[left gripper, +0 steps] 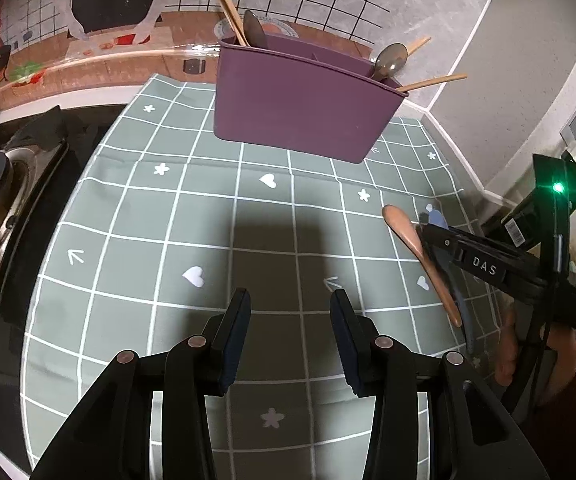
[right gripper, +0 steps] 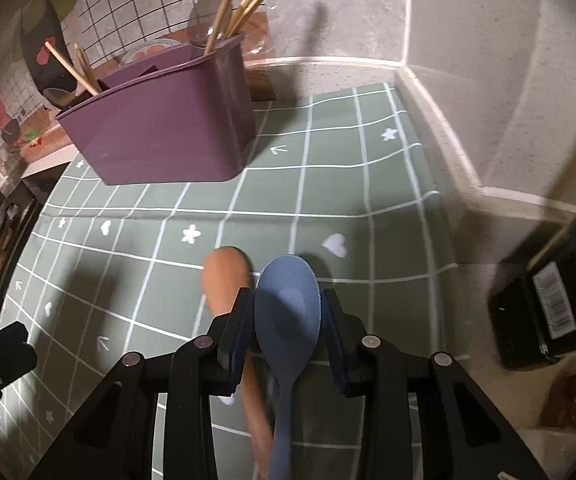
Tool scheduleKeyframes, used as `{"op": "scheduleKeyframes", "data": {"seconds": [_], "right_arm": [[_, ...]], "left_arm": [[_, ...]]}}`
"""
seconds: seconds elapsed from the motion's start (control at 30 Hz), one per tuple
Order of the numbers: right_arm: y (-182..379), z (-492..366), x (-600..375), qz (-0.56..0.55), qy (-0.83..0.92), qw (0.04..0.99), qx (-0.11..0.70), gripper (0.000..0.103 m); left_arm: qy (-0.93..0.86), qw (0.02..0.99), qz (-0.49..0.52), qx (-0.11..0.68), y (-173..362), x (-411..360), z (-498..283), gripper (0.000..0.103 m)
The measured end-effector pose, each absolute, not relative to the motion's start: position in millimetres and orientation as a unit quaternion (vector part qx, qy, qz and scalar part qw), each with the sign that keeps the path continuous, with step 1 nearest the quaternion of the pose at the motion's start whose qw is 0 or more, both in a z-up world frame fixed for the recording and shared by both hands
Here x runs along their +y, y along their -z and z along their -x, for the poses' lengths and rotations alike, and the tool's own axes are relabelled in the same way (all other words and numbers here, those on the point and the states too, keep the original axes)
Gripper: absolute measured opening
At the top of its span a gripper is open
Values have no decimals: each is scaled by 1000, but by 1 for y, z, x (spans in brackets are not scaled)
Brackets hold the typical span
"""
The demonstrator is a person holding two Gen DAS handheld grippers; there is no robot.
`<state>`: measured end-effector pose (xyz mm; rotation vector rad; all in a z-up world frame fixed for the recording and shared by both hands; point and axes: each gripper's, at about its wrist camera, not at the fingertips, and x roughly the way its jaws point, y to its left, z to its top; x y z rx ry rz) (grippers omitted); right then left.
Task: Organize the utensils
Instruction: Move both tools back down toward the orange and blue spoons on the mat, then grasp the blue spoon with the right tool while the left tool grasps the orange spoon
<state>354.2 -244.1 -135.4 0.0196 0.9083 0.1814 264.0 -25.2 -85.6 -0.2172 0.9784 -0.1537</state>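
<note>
We judge the sorting to be well along but not finished. The purple caddy [right gripper: 168, 120] already carries most of the utensils, while two spoons are not yet in it: a blue spoon [right gripper: 288, 304] and a peach-brown spoon [right gripper: 224, 276].

Our right gripper [right gripper: 288, 312] has its fingers on either side of the blue spoon's bowl, close against it — whether they are truly clenched on it or only bracketing it, we cannot tell. The handle runs back between the fingers toward the camera. The peach-brown spoon lies just outside the left finger, its bowl poking ahead of the fingertip and its handle passing beneath the finger. In the left wrist view both spoons appear raised at a slant at the right gripper [left gripper: 427, 226], so they may be lifted together; that is a judgement, not certain.

Our left gripper [left gripper: 289, 312] is released, fingers spread with nothing between them, hovering over the green checked cloth [left gripper: 208, 220] on the tabletop.

The caddy stands well ahead of both pairs of fingers. It is divided into compartments: one end holds wooden chopsticks [right gripper: 248, 4] with a greyish spoon [right gripper: 208, 12], the other end more chopsticks and another spoon. What remains, as we read it, is dropping the last two spoons in.
</note>
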Motion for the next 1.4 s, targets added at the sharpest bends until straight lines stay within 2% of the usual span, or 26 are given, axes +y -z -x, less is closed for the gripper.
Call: {"op": "scheduleKeyframes", "data": {"seconds": [0.4, 0.6, 0.8, 1.07, 1.4], "right_arm": [[107, -302, -295, -65, -31, 916, 395, 32], [103, -276, -308, -94, -34, 919, 381, 32], [102, -264, -308, -94, -44, 922, 374, 32], [102, -265, -308, -99, -54, 922, 370, 32], [102, -270, -308, -107, -60, 922, 367, 32]], "left_arm": [[137, 844, 137, 501, 94, -96, -312, 43], [140, 853, 99, 493, 100, -141, -340, 43], [129, 867, 20, 481, 106, -175, -345, 43], [133, 872, -45, 469, 117, -164, -337, 43], [149, 863, 34, 482, 119, -128, -354, 43]]}}
